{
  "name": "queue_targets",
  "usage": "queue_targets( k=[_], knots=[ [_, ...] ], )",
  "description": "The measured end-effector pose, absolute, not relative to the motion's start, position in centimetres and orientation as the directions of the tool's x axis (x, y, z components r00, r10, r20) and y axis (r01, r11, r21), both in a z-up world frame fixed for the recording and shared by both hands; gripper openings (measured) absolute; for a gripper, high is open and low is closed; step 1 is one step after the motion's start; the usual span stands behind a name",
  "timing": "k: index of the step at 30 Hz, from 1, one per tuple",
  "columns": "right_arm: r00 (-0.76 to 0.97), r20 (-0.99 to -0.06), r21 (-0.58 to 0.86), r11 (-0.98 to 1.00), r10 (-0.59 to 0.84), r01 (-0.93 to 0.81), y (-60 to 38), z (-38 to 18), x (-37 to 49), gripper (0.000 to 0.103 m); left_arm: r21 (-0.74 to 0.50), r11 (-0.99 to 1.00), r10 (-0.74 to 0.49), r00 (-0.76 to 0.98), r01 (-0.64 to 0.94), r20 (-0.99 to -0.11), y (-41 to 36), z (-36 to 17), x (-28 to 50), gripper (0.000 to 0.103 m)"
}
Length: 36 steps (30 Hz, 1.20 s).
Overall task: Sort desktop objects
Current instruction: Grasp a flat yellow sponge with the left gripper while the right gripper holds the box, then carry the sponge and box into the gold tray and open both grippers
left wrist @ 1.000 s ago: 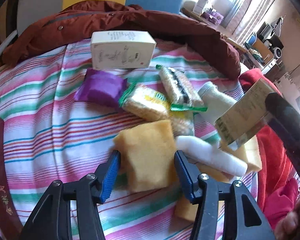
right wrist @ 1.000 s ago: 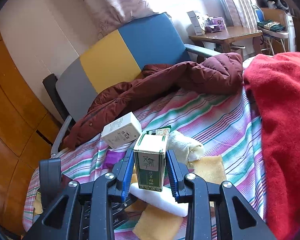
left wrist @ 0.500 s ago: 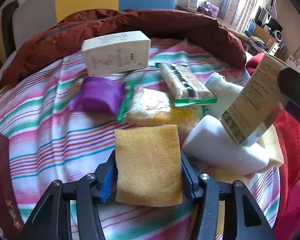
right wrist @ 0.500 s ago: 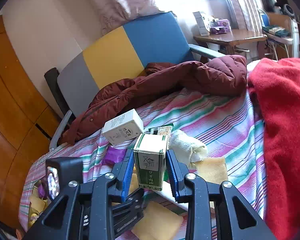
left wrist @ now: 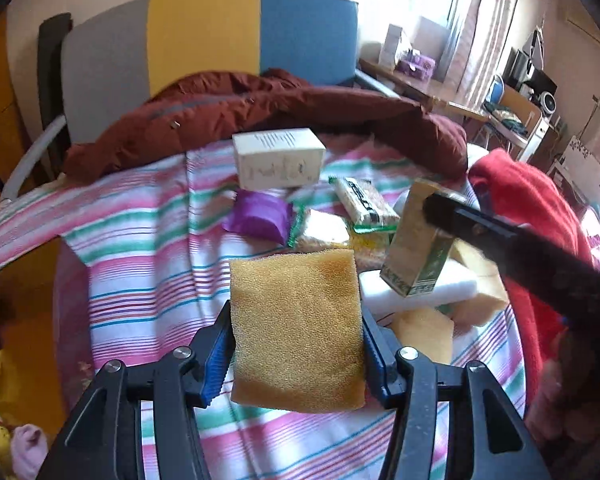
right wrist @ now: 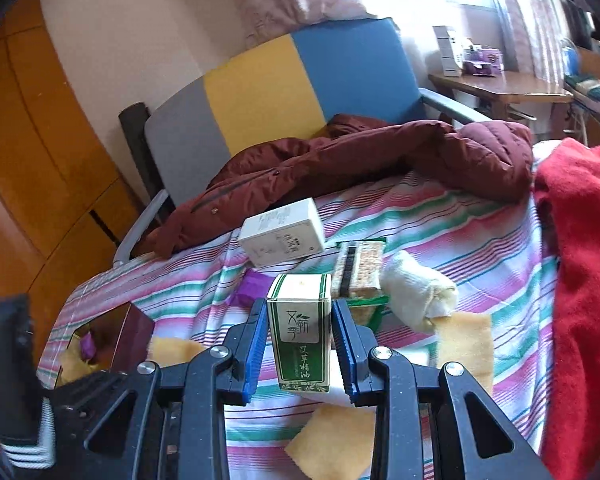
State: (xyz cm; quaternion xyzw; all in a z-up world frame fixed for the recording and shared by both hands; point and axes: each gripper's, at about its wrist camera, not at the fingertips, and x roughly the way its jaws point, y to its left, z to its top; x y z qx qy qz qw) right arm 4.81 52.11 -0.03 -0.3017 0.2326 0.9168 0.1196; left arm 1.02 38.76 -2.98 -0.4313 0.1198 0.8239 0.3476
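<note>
My left gripper (left wrist: pixel 296 316) is shut on a yellow sponge (left wrist: pixel 296 328), held clear above the striped cloth (left wrist: pixel 148 248). My right gripper (right wrist: pixel 300 320) is shut on a small green-and-white carton (right wrist: pixel 302 332), which also shows at the right of the left wrist view as the carton (left wrist: pixel 418 240). On the cloth lie a white box (left wrist: pixel 278 158), a purple packet (left wrist: pixel 260 216), two snack bars (left wrist: pixel 364 200), a rolled white cloth (right wrist: pixel 416 288), a white foam block (left wrist: pixel 444 294) and more yellow sponges (right wrist: pixel 466 340).
A dark red jacket (right wrist: pixel 360 160) lies along the far edge of the cloth against a grey, yellow and blue chair back (right wrist: pixel 280 84). A red blanket (right wrist: pixel 580 280) covers the right side. Left of the cloth is a drop to the floor (left wrist: pixel 20 340) with small items.
My left gripper closed on the yellow sponge and lifted it off the cloth, tilting up. The right gripper with the carton shifted slightly and rolled a little.
</note>
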Motion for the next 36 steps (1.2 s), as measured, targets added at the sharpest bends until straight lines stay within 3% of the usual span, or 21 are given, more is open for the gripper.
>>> queue_targets(
  k=[9, 14, 21, 28, 36],
  knots=[
    [-0.786, -0.618, 0.359, -0.892, -0.007, -0.275, 50.4, -0.3, 4.0, 0.033, -0.115, -0.758, 0.491, -0.447, -0.642, -0.748, 33.8, -0.3, 1.0, 0.056],
    [-0.773, -0.634, 0.346, -0.899, -0.014, -0.268, 49.9, -0.7, 3.7, 0.033, -0.086, -0.775, 0.481, -0.496, -0.627, -0.723, 29.8, 0.7, 0.9, 0.056],
    [-0.741, -0.671, 0.307, -0.91, 0.001, -0.279, 49.4, -1.2, 3.2, 0.032, -0.135, -0.836, 0.455, -0.535, -0.531, -0.712, 22.3, 1.5, -0.7, 0.056],
    [-0.714, -0.7, 0.28, -0.916, 0.011, -0.288, 48.3, -1.5, 2.8, 0.032, -0.114, -0.909, 0.365, -0.635, -0.4, -0.681, 13.4, 2.2, -2.2, 0.057],
    [-0.744, -0.666, 0.306, -0.928, -0.048, -0.214, 43.6, 0.8, 2.4, 0.032, -0.117, -0.973, 0.223, -0.669, -0.201, -0.709, 3.4, 0.0, -3.0, 0.057]
  ],
)
